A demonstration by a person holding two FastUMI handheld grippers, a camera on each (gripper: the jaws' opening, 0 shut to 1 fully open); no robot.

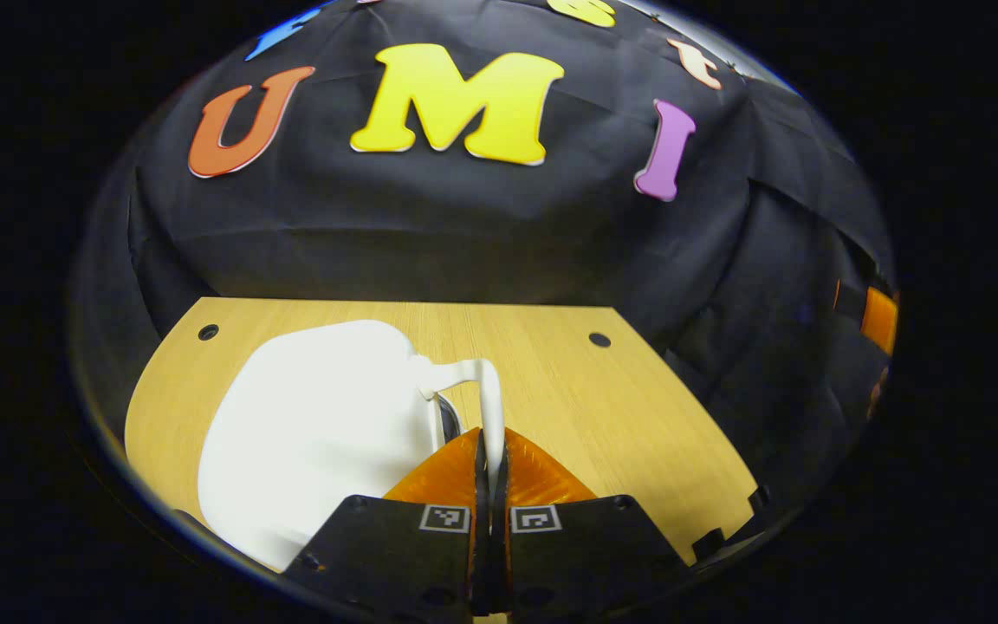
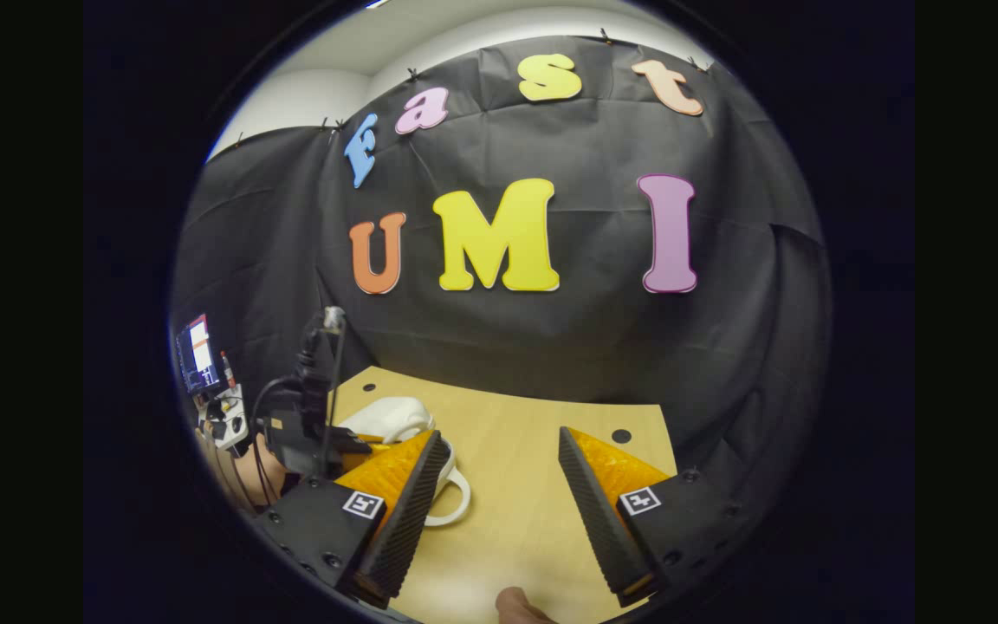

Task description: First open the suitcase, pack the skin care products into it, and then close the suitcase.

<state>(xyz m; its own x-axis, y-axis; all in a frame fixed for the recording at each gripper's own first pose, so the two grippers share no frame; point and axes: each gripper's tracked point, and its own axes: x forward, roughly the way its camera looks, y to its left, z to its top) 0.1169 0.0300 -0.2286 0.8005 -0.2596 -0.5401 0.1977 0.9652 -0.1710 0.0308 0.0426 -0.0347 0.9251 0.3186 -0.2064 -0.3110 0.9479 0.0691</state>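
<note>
Left hand-held gripper (image 1: 490, 464) clamped on white suitcase (image 1: 317, 433) handle (image 1: 486, 399); right hand-held gripper (image 2: 499, 485) spread wide above table (image 2: 516, 520).

Bare table (image 1: 620, 407) lies open at the right of the left gripper view. The white suitcase (image 1: 317, 433) blocks lower left, its handle (image 1: 486, 407) at centre.

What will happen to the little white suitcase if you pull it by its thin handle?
The white suitcase looks hard and smooth, so it would probably keep its shape and slide on the wooden table rather than flop. Its thin loop handle, pinched in the left gripper, may flex a little. It looks small, so likely light.
</note>
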